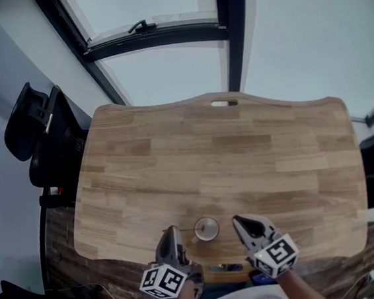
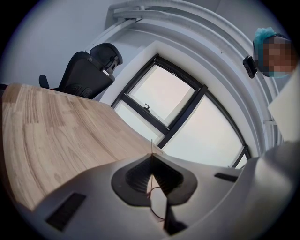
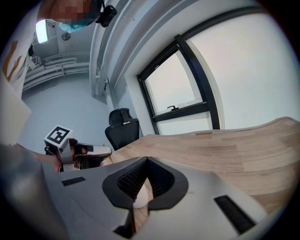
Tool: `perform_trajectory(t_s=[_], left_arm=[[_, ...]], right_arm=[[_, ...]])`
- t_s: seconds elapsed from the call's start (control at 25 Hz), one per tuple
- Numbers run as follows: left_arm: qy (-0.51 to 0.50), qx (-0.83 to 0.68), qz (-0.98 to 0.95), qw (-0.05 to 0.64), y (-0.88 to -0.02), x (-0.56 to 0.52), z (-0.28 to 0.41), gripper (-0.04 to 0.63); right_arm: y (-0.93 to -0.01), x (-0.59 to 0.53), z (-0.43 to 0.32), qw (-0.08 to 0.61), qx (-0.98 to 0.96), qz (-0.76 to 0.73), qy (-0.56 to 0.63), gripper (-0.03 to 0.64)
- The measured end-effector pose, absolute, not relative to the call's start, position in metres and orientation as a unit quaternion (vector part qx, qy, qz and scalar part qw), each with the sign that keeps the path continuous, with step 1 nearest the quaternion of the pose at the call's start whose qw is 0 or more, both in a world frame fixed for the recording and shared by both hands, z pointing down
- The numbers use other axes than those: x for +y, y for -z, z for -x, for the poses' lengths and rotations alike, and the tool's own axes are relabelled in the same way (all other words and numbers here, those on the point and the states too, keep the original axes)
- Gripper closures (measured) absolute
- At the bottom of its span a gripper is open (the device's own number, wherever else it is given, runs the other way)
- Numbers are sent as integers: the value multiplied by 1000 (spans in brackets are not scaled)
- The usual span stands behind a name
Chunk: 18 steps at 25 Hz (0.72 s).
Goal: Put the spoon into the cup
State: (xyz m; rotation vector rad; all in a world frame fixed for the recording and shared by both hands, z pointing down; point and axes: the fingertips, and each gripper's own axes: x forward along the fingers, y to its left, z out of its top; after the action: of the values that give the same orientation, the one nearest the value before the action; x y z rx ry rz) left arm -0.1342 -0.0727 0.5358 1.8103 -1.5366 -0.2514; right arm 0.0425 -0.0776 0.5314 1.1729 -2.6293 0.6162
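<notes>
Head view: cup (image 1: 207,229) on desk (image 1: 240,146), between your left gripper (image 1: 170,232) and right gripper (image 1: 238,222). Spoon (image 1: 226,267) seemingly at near edge. Both jaws shut, empty. Risk: opening jaws this close tips cup.

My right gripper (image 3: 146,160) fills the bottom of the frame, jaw tips together (something pale and rounded shows in the gap below them, I cannot tell what). The wooden table (image 3: 243,150) spreads to the right. My left gripper (image 3: 105,151) sits mid-left, with a black chair (image 3: 123,127) just to its right.
</notes>
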Motion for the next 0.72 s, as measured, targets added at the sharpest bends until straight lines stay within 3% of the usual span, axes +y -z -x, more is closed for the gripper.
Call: perform_trajectory(t_s=[0.72], left_arm=[[74,-592,-716,362,-545,-75,125,594]], right_arm=[[-540,-81,-40,113,-888,-390,-214,620]])
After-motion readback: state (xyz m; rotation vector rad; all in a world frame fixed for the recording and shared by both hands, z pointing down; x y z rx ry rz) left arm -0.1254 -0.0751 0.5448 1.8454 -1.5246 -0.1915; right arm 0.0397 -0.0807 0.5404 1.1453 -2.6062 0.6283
